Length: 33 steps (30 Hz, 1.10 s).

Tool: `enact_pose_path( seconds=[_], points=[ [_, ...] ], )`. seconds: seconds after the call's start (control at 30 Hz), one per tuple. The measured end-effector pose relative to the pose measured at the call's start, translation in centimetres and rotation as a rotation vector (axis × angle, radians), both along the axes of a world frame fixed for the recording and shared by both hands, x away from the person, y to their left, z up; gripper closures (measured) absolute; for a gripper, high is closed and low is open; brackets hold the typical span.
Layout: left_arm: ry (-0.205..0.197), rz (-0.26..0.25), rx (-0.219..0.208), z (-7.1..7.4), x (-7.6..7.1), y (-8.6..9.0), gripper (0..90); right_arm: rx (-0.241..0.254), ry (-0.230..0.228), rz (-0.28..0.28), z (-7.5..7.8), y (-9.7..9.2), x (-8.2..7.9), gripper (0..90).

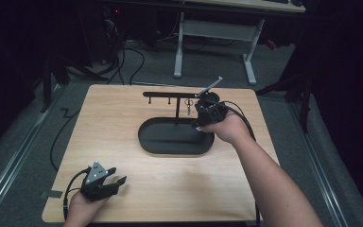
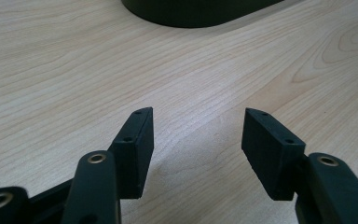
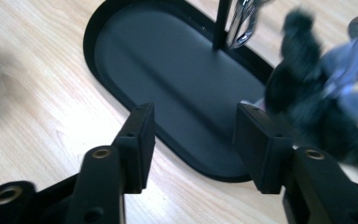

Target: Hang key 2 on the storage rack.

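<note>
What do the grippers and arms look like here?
Both grippers are black. The left gripper carries a grey three-cornered plate and trails a black cable. The right gripper trails a black cable too. Jaw pads are blocky, with small screw holes. Forearms are bare, no sleeves.

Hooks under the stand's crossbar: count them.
4 visible on the crossbar: near the left end, left of the post, one carrying a hanging metal item, and the right end, maybe hidden behind the right gripper.
</note>
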State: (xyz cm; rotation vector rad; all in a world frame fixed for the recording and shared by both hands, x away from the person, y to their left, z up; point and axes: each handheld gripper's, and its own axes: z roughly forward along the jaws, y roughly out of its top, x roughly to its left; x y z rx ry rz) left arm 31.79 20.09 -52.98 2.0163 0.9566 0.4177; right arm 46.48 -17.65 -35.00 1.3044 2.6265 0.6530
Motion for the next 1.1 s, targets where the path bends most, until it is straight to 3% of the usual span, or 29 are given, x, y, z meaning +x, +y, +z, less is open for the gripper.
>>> enact_pose_path(
  seconds=[0.2,0.43,0.57,0.7,0.87,0.93,0.97,1.0,1.1],
  points=[
    [-0.004,-0.012,-0.013,0.1,-0.2,-0.1,42.6,0.071,-0.024,-0.017,-2.1,-1.2,-2.1,42.9],
    [-0.008,-0.022,-0.019,0.1,-0.4,-0.1,42.0,0.146,-0.113,-0.087,-6.1,-3.8,-5.9,37.4],
    [-0.008,-0.027,-0.016,0.1,-0.5,-0.4,41.8,0.146,-0.212,-0.108,-9.6,-5.9,-9.2,36.2],
    [-0.008,-0.026,-0.02,0.1,-0.6,-0.7,41.5,0.169,-0.276,-0.144,-12.4,-7.8,-12.2,32.6],
    [-0.014,-0.022,-0.038,0.3,-0.8,-0.8,40.9,0.196,-0.369,-0.218,-15.4,-9.6,-15.5,19.7],
    [-0.02,-0.02,-0.039,0.4,-0.9,-0.9,40.6,0.192,-0.43,-0.233,-16.7,-10.3,-17.1,18.0],
    [-0.02,-0.019,-0.043,0.5,-0.9,-1.0,40.5,0.198,-0.437,-0.233,-17.1,-10.7,-17.6,18.3],
    [-0.022,-0.019,-0.046,0.5,-0.9,-1.1,40.3,0.208,-0.398,-0.228,-17.3,-11.2,-17.8,16.2],
    [-0.031,-0.026,-0.026,0.6,-1.1,-1.6,39.2,0.187,-0.371,-0.234,-17.9,-12.2,-17.7,15.3]
  ],
)
